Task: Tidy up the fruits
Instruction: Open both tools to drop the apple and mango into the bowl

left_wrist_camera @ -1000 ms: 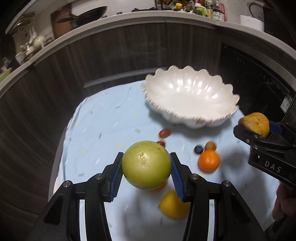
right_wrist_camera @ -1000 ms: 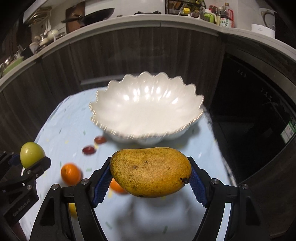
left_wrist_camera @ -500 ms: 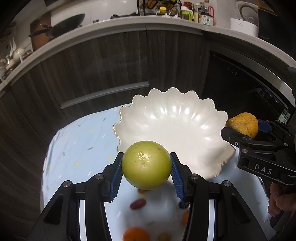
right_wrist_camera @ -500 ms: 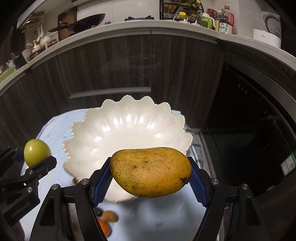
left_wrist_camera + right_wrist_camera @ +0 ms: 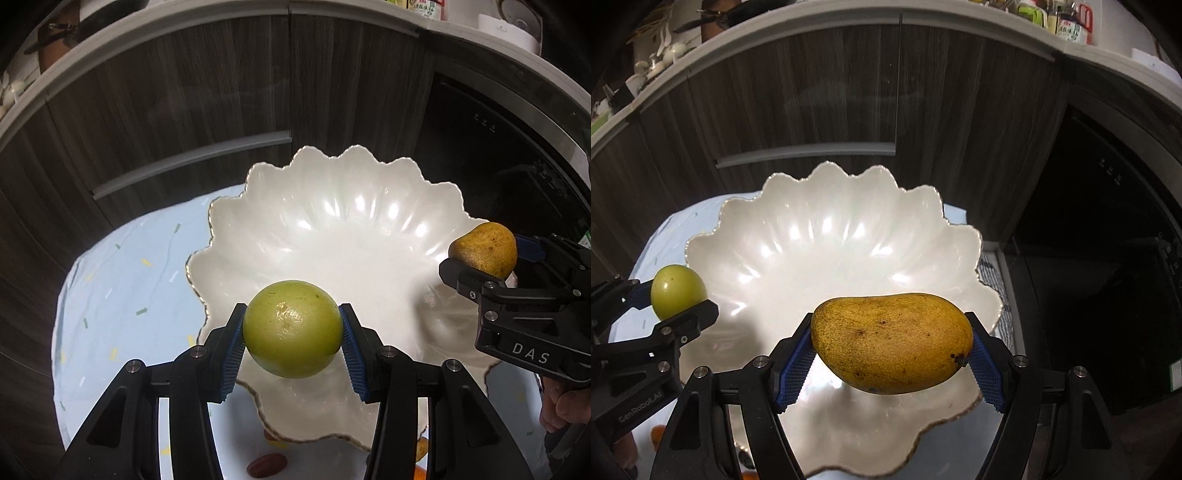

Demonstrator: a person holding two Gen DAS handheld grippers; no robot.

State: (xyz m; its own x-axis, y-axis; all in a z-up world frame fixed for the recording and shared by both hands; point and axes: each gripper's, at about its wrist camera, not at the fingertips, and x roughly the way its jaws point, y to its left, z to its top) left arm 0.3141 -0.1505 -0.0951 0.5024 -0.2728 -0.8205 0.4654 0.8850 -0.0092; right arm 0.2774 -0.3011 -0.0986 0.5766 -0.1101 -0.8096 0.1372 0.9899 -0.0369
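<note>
The left tool (image 5: 291,332) pinches a green fruit (image 5: 291,328) above the near left of the white bowl (image 5: 332,229); the right tool (image 5: 892,347) pinches a mango (image 5: 892,341) lengthwise above its near right. Recommended: lower each fruit close to the bowl floor, well apart, before spreading the fingers. Risk noted: the round fruit may roll on the glossy curve.
</note>
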